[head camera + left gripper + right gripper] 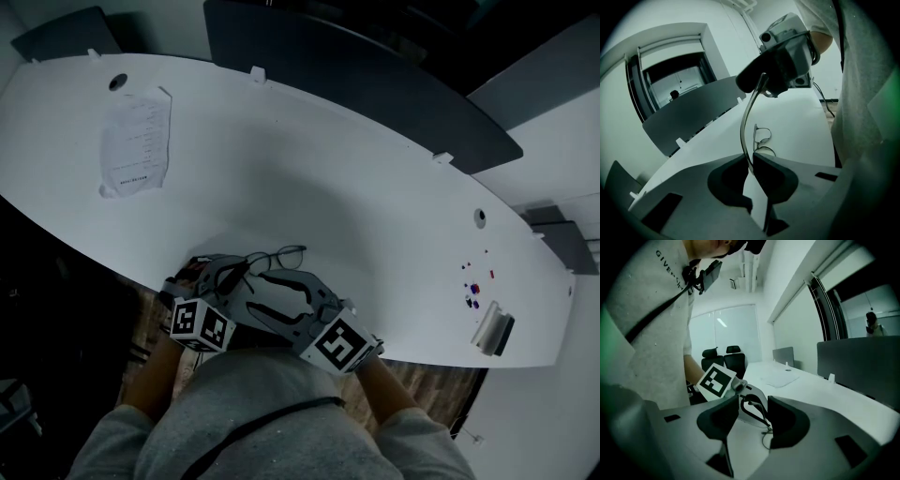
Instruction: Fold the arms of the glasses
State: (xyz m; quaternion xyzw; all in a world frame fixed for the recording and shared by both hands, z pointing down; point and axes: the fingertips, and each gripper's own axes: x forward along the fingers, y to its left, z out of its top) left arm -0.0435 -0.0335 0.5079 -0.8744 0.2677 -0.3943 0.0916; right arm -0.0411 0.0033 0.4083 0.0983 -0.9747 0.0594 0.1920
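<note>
**Glasses at the near edge of the table, flanked by both grippers**

The glasses [281,255] are set on the table [328,178] close to its near edge, directly before the person. One arm is raised off the surface and held between the jaws of the left gripper [749,157]. The right gripper [753,401] is placed just beside them on the other side (nothing is pressed between its jaws). A sheet of paper [136,141] is laid far to the left, well apart from the glasses. Small items [473,291] are scattered far right, with a block-like object [492,330] just before them. A partition panel [375,84] is stood behind the table's far edge.
</note>
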